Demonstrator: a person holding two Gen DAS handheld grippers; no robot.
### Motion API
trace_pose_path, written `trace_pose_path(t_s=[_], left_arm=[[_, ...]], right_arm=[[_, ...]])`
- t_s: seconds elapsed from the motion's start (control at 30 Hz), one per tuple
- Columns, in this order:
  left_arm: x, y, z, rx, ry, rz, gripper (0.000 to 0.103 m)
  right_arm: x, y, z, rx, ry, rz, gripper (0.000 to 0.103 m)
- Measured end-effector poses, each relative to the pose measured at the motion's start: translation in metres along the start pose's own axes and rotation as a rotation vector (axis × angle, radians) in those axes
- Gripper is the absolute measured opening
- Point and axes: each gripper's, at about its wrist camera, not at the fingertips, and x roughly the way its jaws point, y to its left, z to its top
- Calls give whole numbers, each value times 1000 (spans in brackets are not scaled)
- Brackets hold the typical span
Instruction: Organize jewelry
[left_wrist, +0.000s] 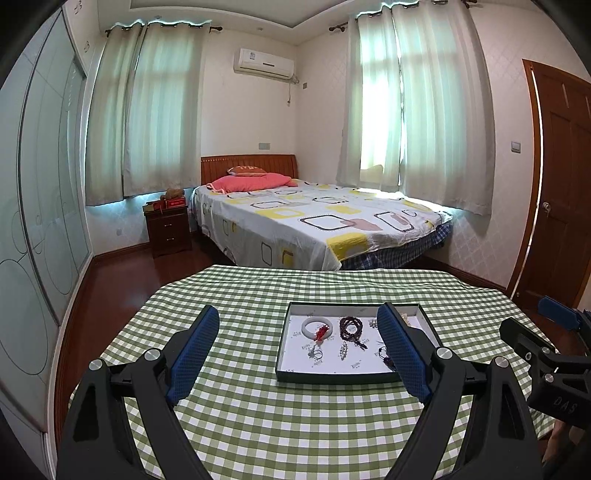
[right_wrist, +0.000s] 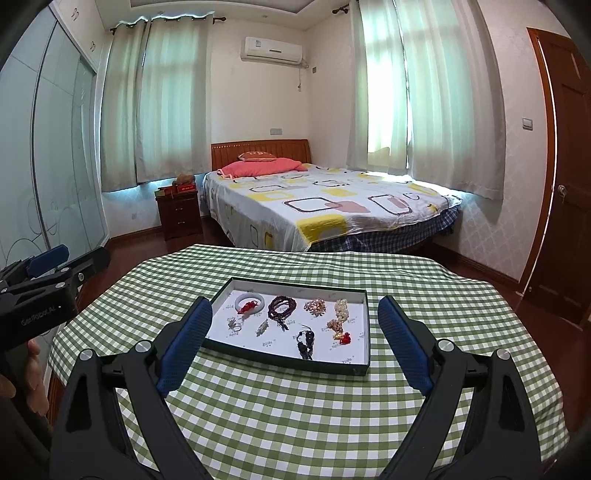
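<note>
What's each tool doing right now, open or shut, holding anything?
Left tool: open, nothing between its fingers, above the checked tablecloth, short of the jewelry tray.
Right tool: open, holding nothing, also short of the tray.

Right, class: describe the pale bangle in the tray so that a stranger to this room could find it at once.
Start at the table with the green checked cloth, where a shallow dark-rimmed tray holds the jewelry. Look in the tray's far left corner: the pale bangle lies flat there, left of the dark brown bead string. It is the only smooth solid ring, with a red tassel across it.
</note>
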Motion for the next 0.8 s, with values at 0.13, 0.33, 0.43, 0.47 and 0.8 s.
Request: trace_pose_path(t_s=[0.13, 0.33, 0.43, 0.47, 0.8], left_arm=[[0, 0, 0, 0, 0, 0, 84], [0, -1, 0, -1, 2, 0, 84], [0, -1, 0, -1, 1, 0, 85], [0, -1, 0, -1, 2, 0, 84], [-3, -2, -3, -5, 7, -2, 85]], right_arm=[[-2, -3, 0, 1, -3, -1, 89], [-3, -3, 0, 1, -6, -1, 89], [-3, -2, 0, 1, -8, -1, 89], [-3, -2, 1, 0, -8, -2, 89], [-2, -1, 2, 1, -10, -2, 89]])
